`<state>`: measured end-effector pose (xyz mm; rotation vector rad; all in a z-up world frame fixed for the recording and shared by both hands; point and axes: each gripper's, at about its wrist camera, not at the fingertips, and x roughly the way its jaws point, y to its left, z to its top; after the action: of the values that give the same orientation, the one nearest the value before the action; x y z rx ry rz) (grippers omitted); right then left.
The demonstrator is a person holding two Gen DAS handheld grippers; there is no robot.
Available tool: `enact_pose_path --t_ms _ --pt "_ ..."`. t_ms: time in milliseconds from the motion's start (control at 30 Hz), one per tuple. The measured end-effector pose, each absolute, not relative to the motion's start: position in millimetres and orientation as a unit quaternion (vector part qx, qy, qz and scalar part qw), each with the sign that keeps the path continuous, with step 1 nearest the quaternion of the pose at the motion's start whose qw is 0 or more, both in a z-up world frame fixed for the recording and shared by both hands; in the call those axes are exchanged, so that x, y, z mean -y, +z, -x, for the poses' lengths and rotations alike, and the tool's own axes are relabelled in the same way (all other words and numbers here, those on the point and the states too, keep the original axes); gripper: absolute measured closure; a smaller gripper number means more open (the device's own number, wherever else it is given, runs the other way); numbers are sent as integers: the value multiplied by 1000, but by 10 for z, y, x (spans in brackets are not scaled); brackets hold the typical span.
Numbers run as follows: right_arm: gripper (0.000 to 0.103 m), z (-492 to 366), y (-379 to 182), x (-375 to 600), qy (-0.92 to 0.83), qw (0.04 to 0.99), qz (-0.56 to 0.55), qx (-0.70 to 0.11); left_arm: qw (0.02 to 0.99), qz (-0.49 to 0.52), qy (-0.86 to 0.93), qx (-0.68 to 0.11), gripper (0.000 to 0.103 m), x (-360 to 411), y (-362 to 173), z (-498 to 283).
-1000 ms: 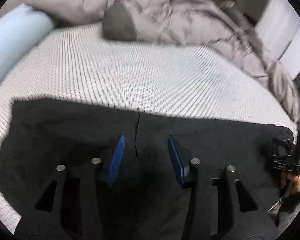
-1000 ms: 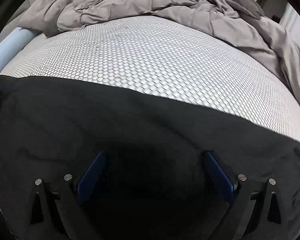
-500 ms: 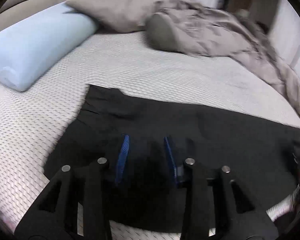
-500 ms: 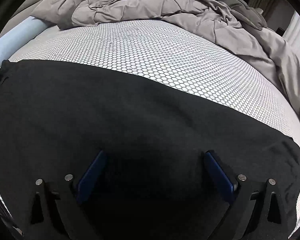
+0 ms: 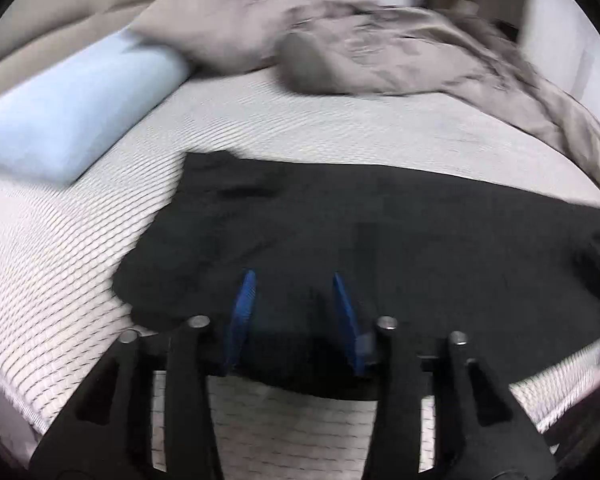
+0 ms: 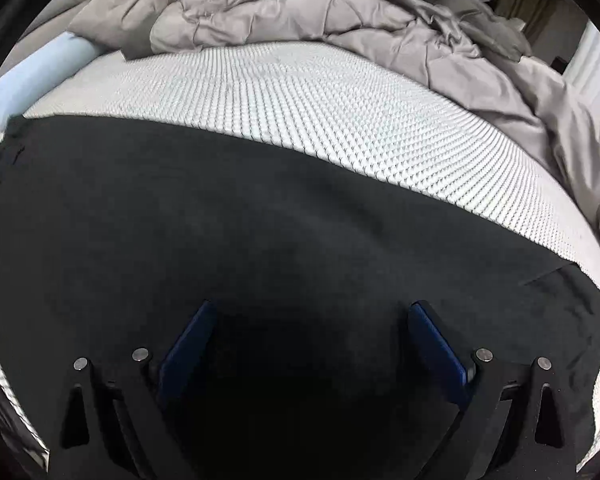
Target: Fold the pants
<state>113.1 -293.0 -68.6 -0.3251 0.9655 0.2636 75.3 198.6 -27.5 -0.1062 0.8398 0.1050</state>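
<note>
Black pants (image 5: pixel 380 220) lie flat across the near part of the mattress, lengthwise from left to right. In the left wrist view their left end is a little rumpled. My left gripper (image 5: pixel 293 276) hovers over the pants' near edge, its jaws opening; the blue pads (image 5: pixel 240 312) press on nothing, and only the cloth lying below shows in the gap. In the right wrist view the pants (image 6: pixel 260 220) fill the lower half. My right gripper (image 6: pixel 311 306) stands wide open just above them, holding nothing.
The mattress (image 5: pixel 80 240) has a white honeycomb cover, and its front edge shows below the left gripper. A light blue pillow (image 5: pixel 72 120) lies at the far left. A crumpled grey duvet (image 6: pixel 340 12) covers the back and right side of the bed.
The left gripper has drawn back toward the bed's near edge, so the pants' left end and the mattress front now show. Its jaws narrowed, then widened. The right gripper has hardly moved.
</note>
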Motion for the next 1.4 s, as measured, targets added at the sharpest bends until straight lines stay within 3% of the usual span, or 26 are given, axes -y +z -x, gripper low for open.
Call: enact_pose_path --t_ms 100,200,400,467,533,600,800,900,1167,1367,1400 --pt "4 -998 -665 2572 206 854 150 -453 889 38 61 -452 49 -1981 -538 -803" --pt "4 -863 -867 2332 225 832 212 -460 890 83 62 -445 50 -2175 -546 -666" --pt "3 -916 -842 3183 146 844 182 -483 900 56 96 -421 50 -2047 -247 -129" --pt "3 -877 -764 3426 129 854 155 -479 918 57 58 -388 49 -1747 -37 -23" --pt "3 -793 -655 3418 138 862 143 -467 927 52 18 -371 34 -1395 60 -138" --pt "3 -690 -576 3235 176 866 139 -447 928 46 -49 -367 28 -798 59 -358" --pt "4 -570 -815 2869 225 840 211 -446 875 39 -205 -438 28 550 -523 -979" --pt "4 -609 -782 3376 195 847 191 -456 882 -11 -208 -423 28 646 -647 -889" --pt "3 -679 -700 5156 -13 884 118 -452 883 -9 -213 -419 27 497 -749 -723" --pt "3 -643 -426 5083 -34 902 118 -414 892 3 -218 -396 26 538 -445 -747" --pt "3 -645 -362 4960 -13 908 115 -403 892 5 -224 -393 22 609 -380 -812"
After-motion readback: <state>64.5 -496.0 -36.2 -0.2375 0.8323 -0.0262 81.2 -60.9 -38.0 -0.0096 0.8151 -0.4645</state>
